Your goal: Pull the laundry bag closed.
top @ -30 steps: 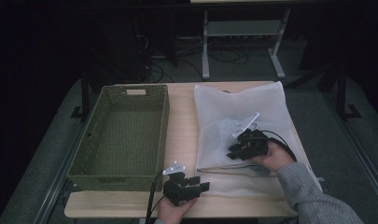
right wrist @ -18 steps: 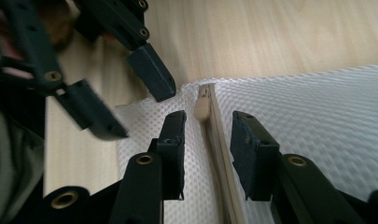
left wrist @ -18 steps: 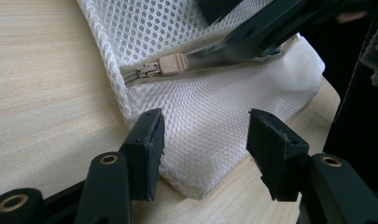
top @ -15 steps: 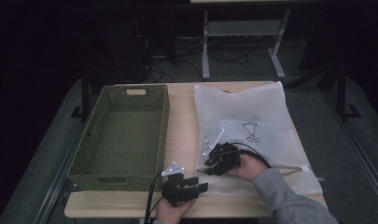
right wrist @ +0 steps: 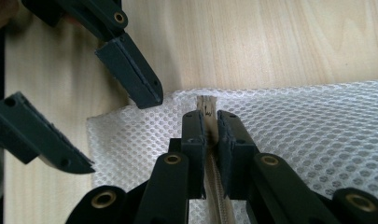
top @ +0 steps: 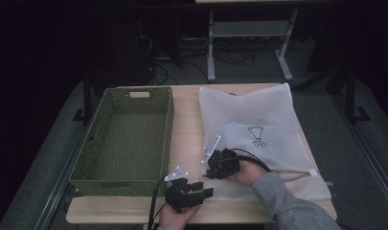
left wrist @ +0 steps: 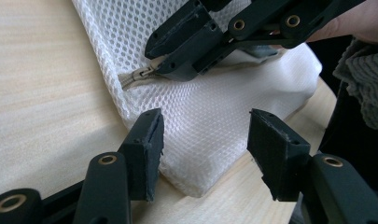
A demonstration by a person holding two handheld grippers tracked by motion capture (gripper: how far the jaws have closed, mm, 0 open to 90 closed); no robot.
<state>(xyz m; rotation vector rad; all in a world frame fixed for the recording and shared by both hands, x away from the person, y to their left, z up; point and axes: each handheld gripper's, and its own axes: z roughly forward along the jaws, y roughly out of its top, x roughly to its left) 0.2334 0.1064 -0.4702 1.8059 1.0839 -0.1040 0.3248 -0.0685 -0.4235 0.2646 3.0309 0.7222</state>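
Observation:
A white mesh bag [top: 258,120] lies flat on the right half of the wooden table [top: 186,120]. Its tan zipper pull [right wrist: 206,103] sticks out at the near left corner. My right gripper [right wrist: 211,119] has just been closing, and its pads now pinch the zipper pull [left wrist: 136,74]. In the high view the right gripper [top: 210,170] rests low on the bag's near left part. My left gripper [left wrist: 203,126] stands open, its jaws on either side of the bag's corner [left wrist: 196,154] without pressing it. From above, the left gripper [top: 203,189] sits at the table's front edge.
A green woven basket [top: 168,129] stands on the table's left half with nothing inside. A black cable [top: 258,160] trails from the right gripper over the bag. Bare wood runs between basket and bag. Dark floor and a metal stand [top: 213,43] lie beyond.
The right gripper has moved left and nearer across the bag to its near left corner, and its jaws have closed on the zipper pull. The left gripper has stayed put.

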